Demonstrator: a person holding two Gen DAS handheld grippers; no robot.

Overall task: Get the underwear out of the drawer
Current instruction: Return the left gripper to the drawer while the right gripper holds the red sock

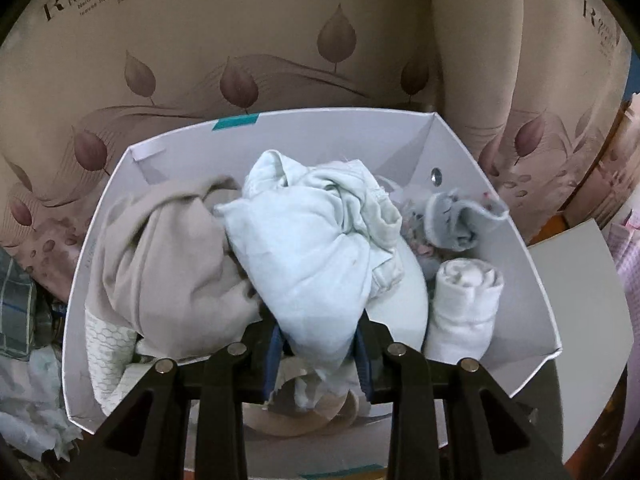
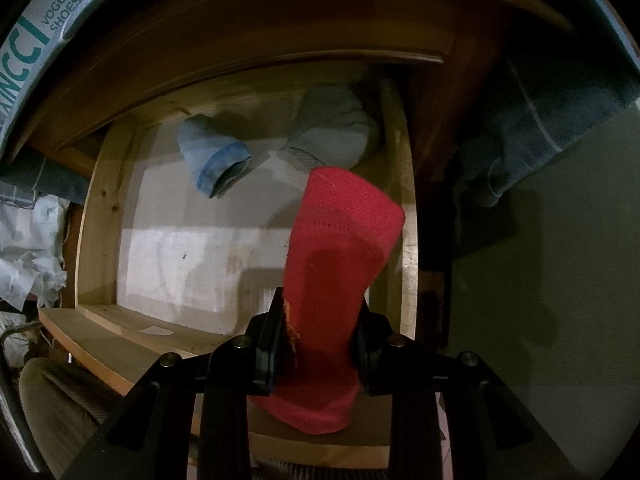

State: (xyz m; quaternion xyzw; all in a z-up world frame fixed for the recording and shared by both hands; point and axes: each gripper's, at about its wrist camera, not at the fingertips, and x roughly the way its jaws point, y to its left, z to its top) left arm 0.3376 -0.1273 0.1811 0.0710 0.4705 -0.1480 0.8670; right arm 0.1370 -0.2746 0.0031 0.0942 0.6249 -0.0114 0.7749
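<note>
In the left wrist view my left gripper [image 1: 320,350] is shut on a pale blue-white underwear piece [image 1: 316,248], which hangs bunched over a white box [image 1: 520,264]. Inside the box lie a beige garment [image 1: 160,256], a grey sock-like bundle [image 1: 456,216] and a white rolled piece [image 1: 464,300]. In the right wrist view my right gripper [image 2: 320,344] is shut on a red knitted garment [image 2: 340,248] held above the open wooden drawer [image 2: 100,208]. Two items rest at the drawer's back: a light blue roll [image 2: 212,156] and a pale grey-white bundle [image 2: 336,132].
A beige curtain with leaf print [image 1: 280,40] hangs behind the box. Crumpled cloth [image 1: 24,392] lies left of the box. A shoe box [image 2: 36,28] sits above the drawer at upper left, dark denim [image 2: 540,128] hangs at right, and a cushioned seat [image 2: 60,408] is at lower left.
</note>
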